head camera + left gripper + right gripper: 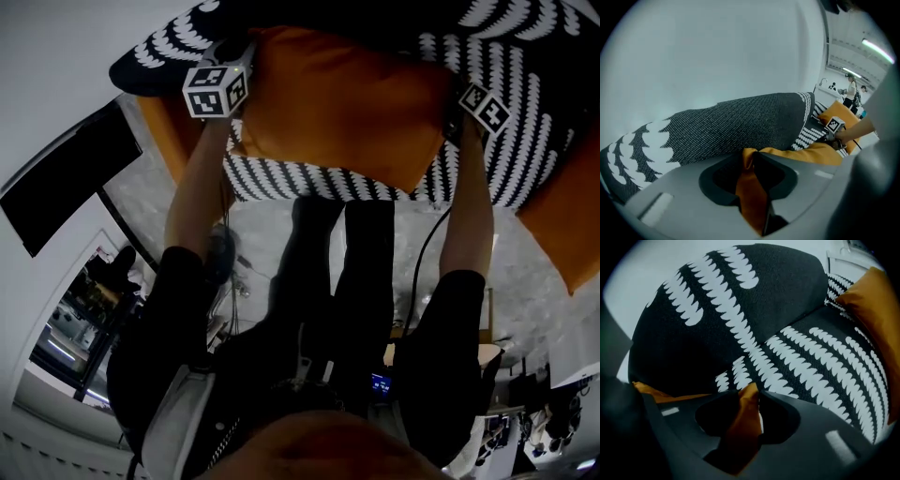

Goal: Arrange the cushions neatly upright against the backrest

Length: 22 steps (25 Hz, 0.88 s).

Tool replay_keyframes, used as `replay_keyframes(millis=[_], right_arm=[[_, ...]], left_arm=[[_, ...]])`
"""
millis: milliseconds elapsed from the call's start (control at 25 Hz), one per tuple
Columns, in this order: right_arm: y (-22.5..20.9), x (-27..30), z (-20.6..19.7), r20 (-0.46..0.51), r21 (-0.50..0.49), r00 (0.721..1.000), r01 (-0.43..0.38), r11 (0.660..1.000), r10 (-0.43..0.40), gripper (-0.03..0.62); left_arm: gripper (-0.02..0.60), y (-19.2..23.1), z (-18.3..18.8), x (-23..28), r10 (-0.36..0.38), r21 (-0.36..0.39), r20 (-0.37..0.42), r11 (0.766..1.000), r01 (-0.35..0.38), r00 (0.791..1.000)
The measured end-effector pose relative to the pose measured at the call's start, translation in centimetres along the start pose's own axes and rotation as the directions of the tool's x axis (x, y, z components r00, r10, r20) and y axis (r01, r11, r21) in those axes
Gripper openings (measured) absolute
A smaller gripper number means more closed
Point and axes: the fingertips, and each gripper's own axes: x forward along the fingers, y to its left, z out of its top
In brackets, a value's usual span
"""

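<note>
I hold an orange cushion (347,103) by two corners over the sofa. My left gripper (225,84) pinches its left corner; in the left gripper view a fold of orange fabric (752,187) is squeezed between the jaws of that gripper (751,157). My right gripper (473,103) grips the right corner, and orange cloth (740,427) fills the narrow gap of its jaws (754,392). A black cushion with white scallop rows (731,310) stands just behind the orange one against the pale wall. The same pattern shows beside the left jaws (740,122).
A second orange cushion (562,225) lies at the right end of the patterned sofa seat (825,366). More patterned fabric (291,178) hangs under the held cushion. Grey marbled floor (141,197) lies below, by my legs. A person (852,91) stands far off in the room.
</note>
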Motion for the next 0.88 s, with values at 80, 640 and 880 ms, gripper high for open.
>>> replay_keyframes(millis=[80,640,880], right_arm=[[0.5,0.0,-0.5,-0.023,0.000,1.000,-0.021,1.000,0.021,0.087],[6.1,-11.5,-0.2,0.261,-0.137,0.965,0.011,0.991,0.025,0.049],[12.1,-17.3,-0.8,0.305,-0.230,0.951,0.019,0.973,0.054,0.044]], left_arm=[[0.062,-0.5,-0.3,0.1,0.002,0.040,-0.027,0.999,-0.001,1.000],[0.040,0.3,-2.9,-10.0,0.047,-0.007,0.047,0.999,-0.046,0.998],[0.040,3.2,-5.1,-17.1,0.085,-0.106,0.075,0.991,-0.077,0.994]])
